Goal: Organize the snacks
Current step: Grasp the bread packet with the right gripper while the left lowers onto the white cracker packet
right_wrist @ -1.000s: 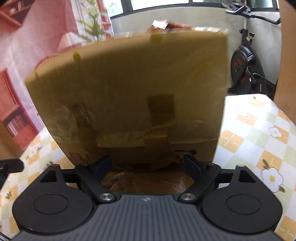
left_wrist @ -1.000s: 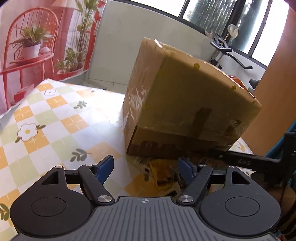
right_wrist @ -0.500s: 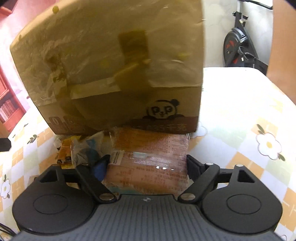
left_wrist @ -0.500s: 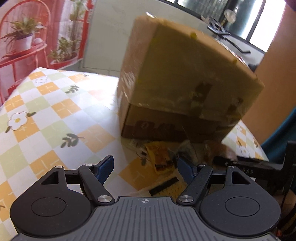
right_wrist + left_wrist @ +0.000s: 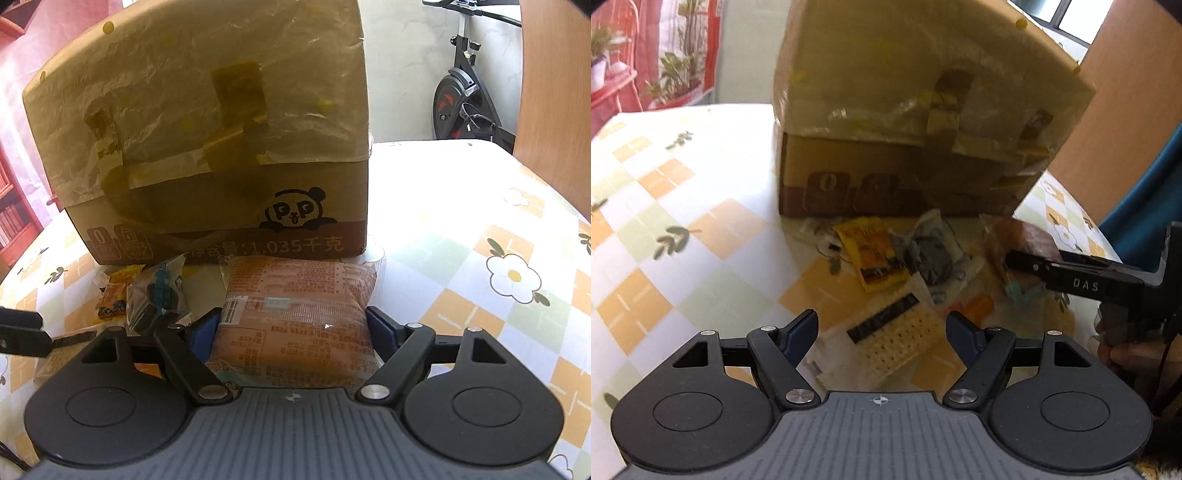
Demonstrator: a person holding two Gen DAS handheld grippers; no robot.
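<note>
**Snack packets gathered at the foot of the cardboard box**

We took the cardboard box [image 5: 207, 140] as our landmark; it stood on the bench [image 5: 461, 229], whose cloth bore orange and green checks with flowers. A panda mark showed low on the box's near face.

Our right tongs [image 5: 293, 334] held a large orange snack packet [image 5: 299, 310], one finger against each long side. The packet's far end lay just in front of the box, below the panda mark. In the left wrist view the same packet [image 5: 1015, 236] showed brownish at the box's right front corner, with a finger of the right tongs across it.

Our left tongs [image 5: 882, 332] stood wide and held nothing, above the bench well in front of the box. Between them and the box lay a loose cluster: a yellow sachet [image 5: 871, 254] just in front of the box, a clear packet with dark contents [image 5: 931, 254] touching the sachet's right edge, and a pale dotted packet [image 5: 897, 339] nearest the left tongs.
</note>
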